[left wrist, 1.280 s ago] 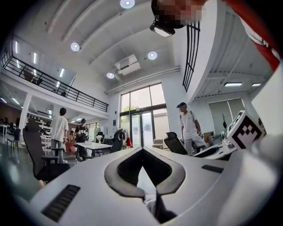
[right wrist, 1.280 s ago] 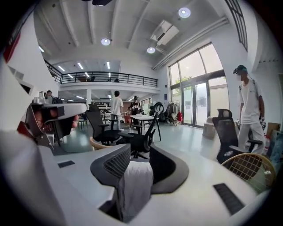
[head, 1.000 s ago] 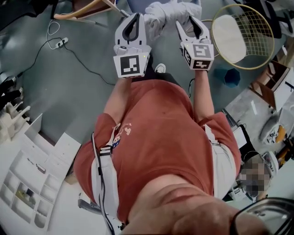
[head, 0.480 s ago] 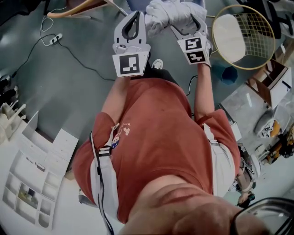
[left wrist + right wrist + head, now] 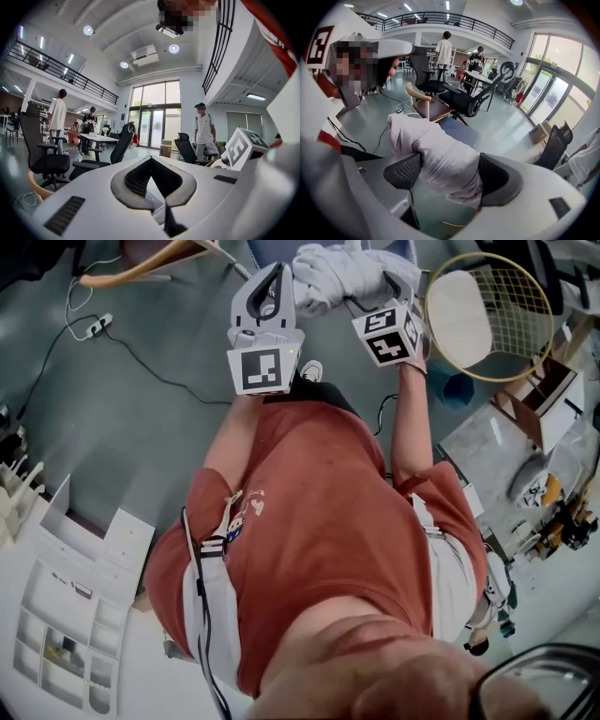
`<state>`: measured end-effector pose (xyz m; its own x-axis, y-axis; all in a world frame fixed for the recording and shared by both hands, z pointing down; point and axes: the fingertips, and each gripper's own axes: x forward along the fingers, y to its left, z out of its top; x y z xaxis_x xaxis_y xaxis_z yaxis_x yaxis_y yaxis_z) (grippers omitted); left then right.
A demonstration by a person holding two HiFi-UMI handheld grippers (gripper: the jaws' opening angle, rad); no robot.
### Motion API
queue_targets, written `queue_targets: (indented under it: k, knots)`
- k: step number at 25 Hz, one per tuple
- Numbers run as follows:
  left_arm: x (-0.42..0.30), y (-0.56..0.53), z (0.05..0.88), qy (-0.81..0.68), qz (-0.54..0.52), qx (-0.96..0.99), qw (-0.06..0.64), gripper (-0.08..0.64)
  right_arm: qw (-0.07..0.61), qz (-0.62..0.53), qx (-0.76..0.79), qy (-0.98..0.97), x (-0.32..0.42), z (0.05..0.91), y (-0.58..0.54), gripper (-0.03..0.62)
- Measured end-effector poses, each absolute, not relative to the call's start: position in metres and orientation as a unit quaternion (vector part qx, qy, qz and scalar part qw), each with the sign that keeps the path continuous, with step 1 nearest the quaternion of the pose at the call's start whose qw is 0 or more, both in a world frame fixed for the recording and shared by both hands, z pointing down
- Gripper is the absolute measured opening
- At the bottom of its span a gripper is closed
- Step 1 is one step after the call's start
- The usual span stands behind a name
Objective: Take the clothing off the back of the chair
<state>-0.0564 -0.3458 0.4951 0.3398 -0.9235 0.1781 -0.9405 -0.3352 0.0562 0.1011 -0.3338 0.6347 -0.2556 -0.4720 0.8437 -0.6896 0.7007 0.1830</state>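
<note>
The right gripper's [image 5: 450, 176] textured black pads [image 5: 404, 172] had just been spreading wide around the crumpled, pale mesh-knit garment [image 5: 436, 150]; the left gripper's [image 5: 151, 158] jaws met, empty.

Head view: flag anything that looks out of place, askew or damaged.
The white garment is bunched into a crumpled roll rather than draped flat. The right gripper straddles it, its jaws having just opened wide around it. A loose cable with its power strip trails across the floor. Nothing looks spilled or damaged.
</note>
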Motion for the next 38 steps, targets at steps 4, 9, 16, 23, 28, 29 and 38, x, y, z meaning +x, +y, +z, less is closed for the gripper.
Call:
queue_targets:
  k: [4, 9, 16, 23, 28, 29, 38]
  knots:
    - [-0.056, -0.359, 0.499, -0.568, 0.054, 0.818, 0.077, 0.015, 0.526, 0.093, 0.353, -0.768, 0.101, 0.64, -0.338, 0.363]
    - [-0.054, -0.371, 0.507, -0.564, 0.057, 0.819, 0.087, 0.014, 0.57, 0.058, 0.351, -0.741, 0.106, 0.649, -0.345, 0.362]
    - [-0.055, -0.377, 0.504, -0.556, 0.056, 0.825, 0.086, 0.014, 0.589, -0.014, 0.339, -0.733, 0.1, 0.644, -0.345, 0.289]
    - [-0.051, -0.374, 0.497, -0.551, 0.053, 0.829, 0.081, 0.014, 0.603, -0.03, 0.285, -0.745, 0.094, 0.642, -0.338, 0.223]
    - [-0.051, -0.365, 0.489, -0.55, 0.054, 0.831, 0.07, 0.014, 0.584, -0.048, 0.308, -0.749, 0.091, 0.634, -0.334, 0.202]
    - [-0.05, -0.363, 0.488, -0.549, 0.054, 0.831, 0.069, 0.014, 0.579, -0.05, 0.315, -0.75, 0.091, 0.633, -0.333, 0.198]
    - [-0.037, -0.346, 0.478, -0.545, 0.051, 0.835, 0.06, 0.014, 0.521, -0.044, 0.362, -0.772, 0.088, 0.614, -0.32, 0.094]
